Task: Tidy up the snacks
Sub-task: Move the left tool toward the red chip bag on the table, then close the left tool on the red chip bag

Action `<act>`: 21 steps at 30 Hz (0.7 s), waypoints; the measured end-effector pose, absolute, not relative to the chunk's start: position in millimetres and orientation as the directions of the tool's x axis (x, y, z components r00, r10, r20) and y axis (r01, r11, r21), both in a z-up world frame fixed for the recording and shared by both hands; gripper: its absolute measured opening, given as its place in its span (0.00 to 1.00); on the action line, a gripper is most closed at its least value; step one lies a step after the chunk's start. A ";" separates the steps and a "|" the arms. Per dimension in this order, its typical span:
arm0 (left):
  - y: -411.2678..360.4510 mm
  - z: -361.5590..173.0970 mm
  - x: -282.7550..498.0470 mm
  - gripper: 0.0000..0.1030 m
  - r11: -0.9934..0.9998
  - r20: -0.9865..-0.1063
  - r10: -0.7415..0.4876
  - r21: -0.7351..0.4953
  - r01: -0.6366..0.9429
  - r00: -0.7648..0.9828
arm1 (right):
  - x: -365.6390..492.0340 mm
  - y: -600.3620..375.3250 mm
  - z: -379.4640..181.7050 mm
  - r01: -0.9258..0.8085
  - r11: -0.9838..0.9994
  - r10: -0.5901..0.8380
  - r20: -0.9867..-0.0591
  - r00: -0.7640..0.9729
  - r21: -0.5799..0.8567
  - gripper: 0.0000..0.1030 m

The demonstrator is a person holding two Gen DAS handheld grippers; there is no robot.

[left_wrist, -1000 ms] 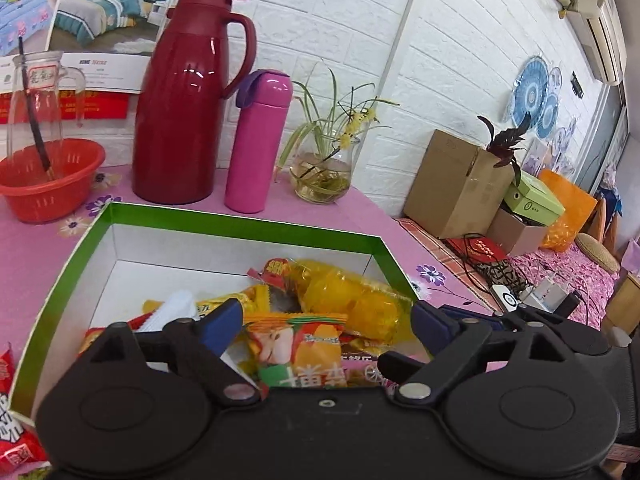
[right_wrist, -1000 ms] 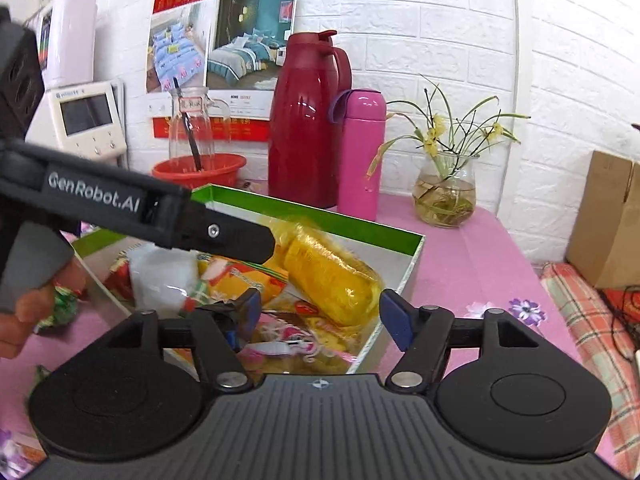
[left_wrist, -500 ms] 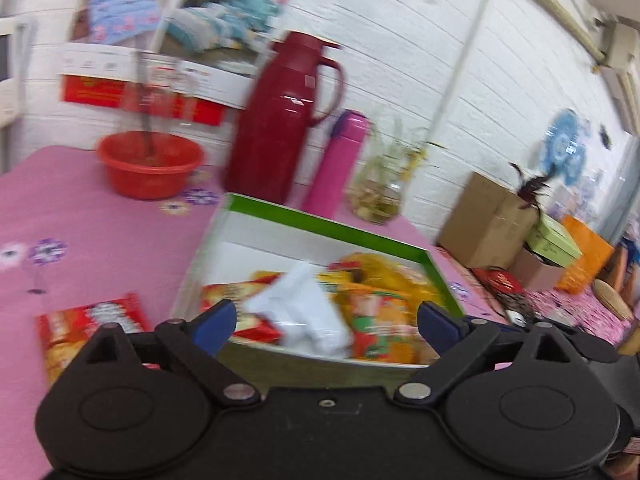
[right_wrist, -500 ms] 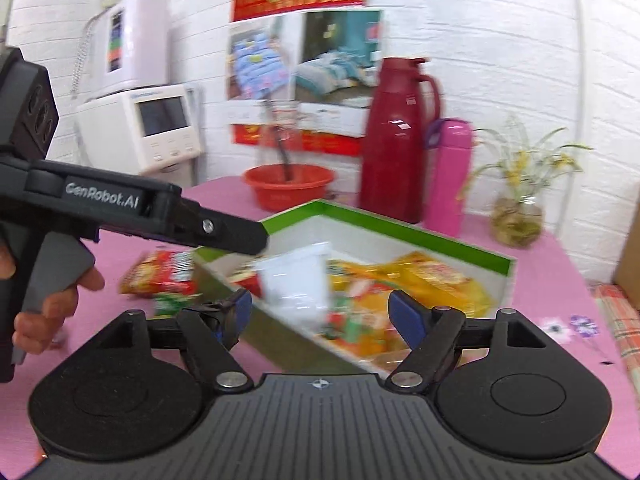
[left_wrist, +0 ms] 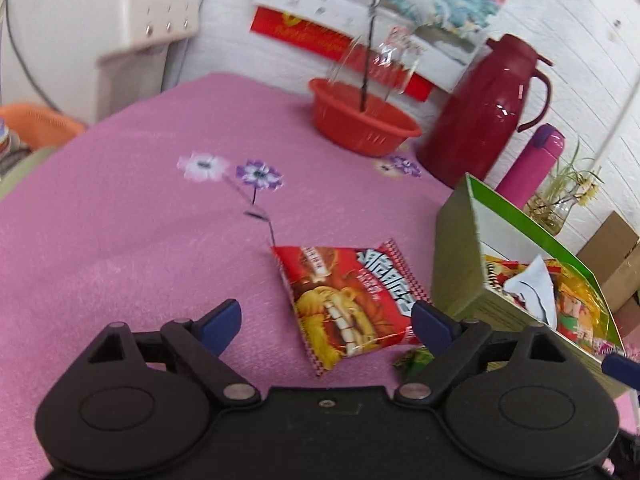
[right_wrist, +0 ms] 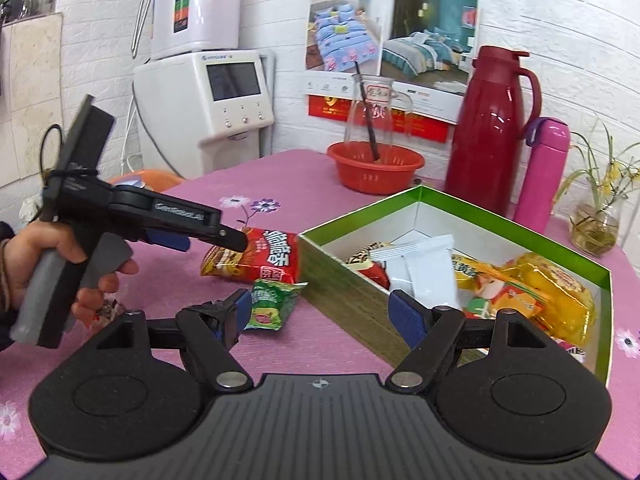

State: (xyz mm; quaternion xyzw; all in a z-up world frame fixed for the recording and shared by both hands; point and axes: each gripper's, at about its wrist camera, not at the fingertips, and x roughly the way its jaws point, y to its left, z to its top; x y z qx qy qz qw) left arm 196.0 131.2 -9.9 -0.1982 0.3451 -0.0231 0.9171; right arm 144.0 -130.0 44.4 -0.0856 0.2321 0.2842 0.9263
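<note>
Red snack packet (left_wrist: 352, 300) lies flat on the bench (left_wrist: 120, 240) just beside the green box (right_wrist: 400, 200); likely light, crinkly, slippery; pinch a sealed edge; left hand-held gripper (left_wrist: 326, 320) open and empty above it.

the left wrist view sits low and close over the pink tablecloth (left_wrist: 120, 220), facing forward and down along its own fingers, with the red snack packet (left_wrist: 352, 304) near at 12 o'clock and the green box (left_wrist: 460, 248) at 3 o'clock; the right wrist view sits higher and further back, facing the white brick wall (right_wrist: 580, 40), with the box (right_wrist: 360, 292) close at 1 o'clock and the left gripper (right_wrist: 240, 240) seen side-on at 9 o'clock; both views share the packet (right_wrist: 256, 258), the box, the red basin (left_wrist: 360, 120) (right_wrist: 376, 168) and the dark red flask (left_wrist: 488, 108) (right_wrist: 492, 132)
</note>
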 end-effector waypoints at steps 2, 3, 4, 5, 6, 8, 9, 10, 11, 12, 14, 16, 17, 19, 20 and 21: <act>138.1 -14.1 200.9 0.81 0.896 -0.623 -0.221 -0.434 -0.096 0.750 | 143.6 -126.6 43.1 -0.573 0.818 0.483 -0.489 0.726 -0.042 1.00; 139.5 -13.3 201.5 0.75 0.893 -0.618 -0.224 -0.439 -0.095 0.754 | 143.6 -125.2 42.2 -0.574 0.817 0.479 -0.495 0.725 -0.051 1.00; 139.7 -13.1 203.1 0.70 0.896 -0.624 -0.223 -0.434 -0.095 0.749 | 144.0 -124.4 41.5 -0.574 0.817 0.475 -0.499 0.725 -0.056 1.00; 138.6 -13.2 204.4 0.53 0.901 -0.632 -0.220 -0.424 -0.094 0.743 | 144.4 -124.1 40.7 -0.574 0.817 0.474 -0.501 0.724 -0.057 1.00; 136.9 -12.9 205.5 0.36 0.908 -0.637 -0.208 -0.408 -0.096 0.742 | 145.7 -124.2 39.9 -0.574 0.817 0.474 -0.506 0.721 -0.054 1.00; 132.6 -13.2 206.8 0.10 0.915 -0.646 -0.210 -0.394 -0.085 0.734 | 147.6 -124.2 38.1 -0.570 0.820 0.472 -0.512 0.718 -0.043 1.00; 131.8 -14.3 206.9 0.04 0.907 -0.642 -0.235 -0.414 -0.072 0.730 | 148.4 -123.6 37.4 -0.570 0.821 0.473 -0.513 0.716 -0.038 1.00; 130.8 -14.3 206.0 0.04 0.906 -0.643 -0.236 -0.417 -0.075 0.728 | 148.4 -123.0 36.6 -0.571 0.820 0.475 -0.516 0.713 -0.033 1.00; 128.5 -13.8 204.1 0.03 0.910 -0.645 -0.232 -0.408 -0.072 0.728 | 148.4 -122.5 36.3 -0.573 0.819 0.477 -0.518 0.710 -0.030 1.00; 126.8 -13.0 202.1 0.02 0.916 -0.646 -0.225 -0.395 -0.067 0.729 | 148.1 -121.9 35.8 -0.575 0.818 0.478 -0.519 0.708 -0.030 1.00; 124.2 -11.4 197.0 0.00 0.921 -0.652 -0.221 -0.384 -0.065 0.725 | 146.6 -121.8 36.3 -0.580 0.814 0.482 -0.519 0.706 -0.034 1.00; 121.4 -10.6 189.1 0.00 0.927 -0.656 -0.224 -0.372 -0.051 0.720 | 144.7 -121.9 36.9 -0.588 0.809 0.492 -0.515 0.702 -0.029 1.00; 120.2 -10.5 184.5 0.00 0.930 -0.655 -0.226 -0.365 -0.040 0.721 | 144.3 -122.4 37.1 -0.593 0.805 0.499 -0.514 0.698 -0.024 1.00; 117.5 -10.0 174.4 0.00 0.933 -0.659 -0.239 -0.358 -0.018 0.713 | 143.9 -121.0 36.8 -0.602 0.799 0.508 -0.516 0.690 -0.018 1.00; 116.6 -10.4 169.7 0.00 0.932 -0.660 -0.255 -0.362 -0.002 0.706 | 144.0 -119.2 36.6 -0.604 0.796 0.509 -0.520 0.686 -0.018 1.00; 115.7 -11.1 164.9 0.00 0.931 -0.663 -0.270 -0.366 0.012 0.698 | 144.1 -117.2 36.4 -0.606 0.795 0.508 -0.523 0.684 -0.020 1.00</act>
